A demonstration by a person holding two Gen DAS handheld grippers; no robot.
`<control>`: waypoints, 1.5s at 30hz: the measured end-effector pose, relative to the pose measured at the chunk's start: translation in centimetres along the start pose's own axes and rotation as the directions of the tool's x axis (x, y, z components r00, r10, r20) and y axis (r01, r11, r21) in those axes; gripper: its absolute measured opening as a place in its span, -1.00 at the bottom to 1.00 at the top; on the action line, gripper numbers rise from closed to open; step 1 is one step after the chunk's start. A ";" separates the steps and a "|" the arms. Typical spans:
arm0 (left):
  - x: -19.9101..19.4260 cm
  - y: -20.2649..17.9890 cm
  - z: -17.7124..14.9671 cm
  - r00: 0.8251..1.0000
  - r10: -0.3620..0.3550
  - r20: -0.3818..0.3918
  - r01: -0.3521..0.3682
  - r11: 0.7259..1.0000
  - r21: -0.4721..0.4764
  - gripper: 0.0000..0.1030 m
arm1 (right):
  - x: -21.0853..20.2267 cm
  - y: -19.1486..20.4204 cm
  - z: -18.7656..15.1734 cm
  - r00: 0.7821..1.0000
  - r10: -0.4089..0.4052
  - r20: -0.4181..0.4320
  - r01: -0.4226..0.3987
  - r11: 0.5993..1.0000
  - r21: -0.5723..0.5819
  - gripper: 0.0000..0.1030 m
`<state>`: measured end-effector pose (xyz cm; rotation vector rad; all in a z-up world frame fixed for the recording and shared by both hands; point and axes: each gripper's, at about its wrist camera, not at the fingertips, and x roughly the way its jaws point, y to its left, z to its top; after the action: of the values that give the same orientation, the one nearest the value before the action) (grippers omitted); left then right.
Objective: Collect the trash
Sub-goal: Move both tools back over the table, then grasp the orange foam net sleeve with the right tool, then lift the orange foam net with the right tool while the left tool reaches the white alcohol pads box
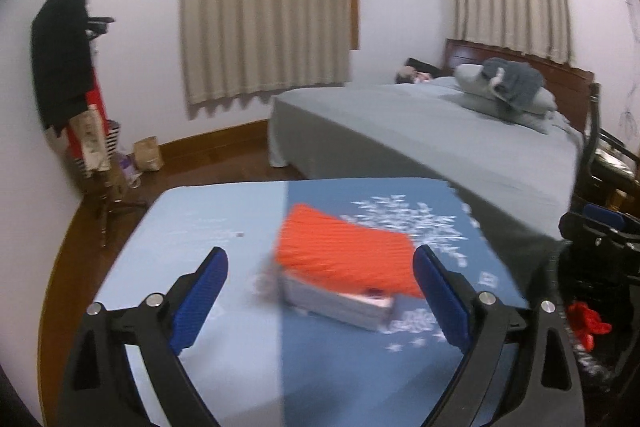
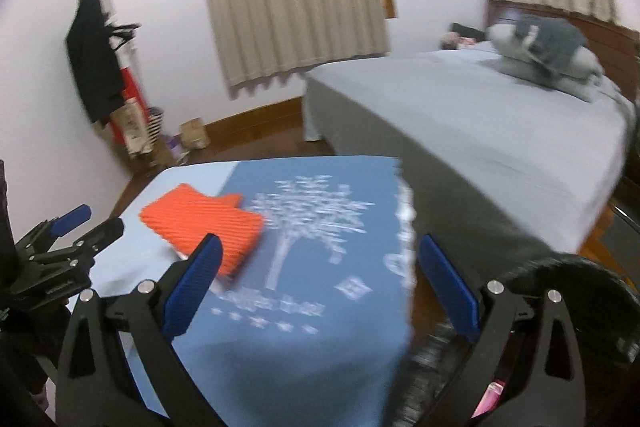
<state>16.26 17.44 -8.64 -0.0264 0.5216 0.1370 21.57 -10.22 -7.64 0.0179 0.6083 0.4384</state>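
An orange ribbed box [image 1: 346, 253] with a grey underside lies on a blue table [image 1: 224, 215] with a white tree print. It also shows in the right wrist view [image 2: 204, 227]. My left gripper [image 1: 320, 259] is open, its blue pads on either side of the box, a little short of it. My right gripper [image 2: 320, 247] is open and empty over the table's right part, the box at its left finger. The left gripper [image 2: 76, 223] shows at that view's left edge. A black round bin [image 2: 560, 291] stands at the lower right.
A bed [image 1: 460, 131] with grey sheet and pillows stands behind the table on the right. A coat stand [image 1: 68, 59] with dark clothes, a striped basket and a paper bag [image 1: 148, 155] are at the left wall. Curtains hang behind. Something red [image 1: 588, 319] lies by the right gripper.
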 end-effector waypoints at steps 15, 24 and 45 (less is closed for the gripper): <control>1.9 6.5 -0.6 0.996 0.091 -0.017 -0.092 0.993 -0.073 0.78 | 9.5 9.3 0.8 0.981 0.145 -0.127 -0.160 0.979 -0.124 0.85; 2.5 8.6 -0.9 0.993 0.118 -0.014 -0.119 0.989 -0.086 0.78 | 11.5 10.4 0.2 0.971 0.154 -0.182 -0.179 0.975 -0.131 0.65; 2.9 9.7 -1.6 0.992 0.123 -0.038 -0.126 0.986 -0.106 0.78 | 12.2 11.2 -1.0 0.936 0.247 -0.249 -0.283 0.952 -0.120 -0.30</control>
<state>16.64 27.31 -11.39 -0.1025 0.5469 0.2873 25.56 4.77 -13.55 -0.1009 0.8048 0.7575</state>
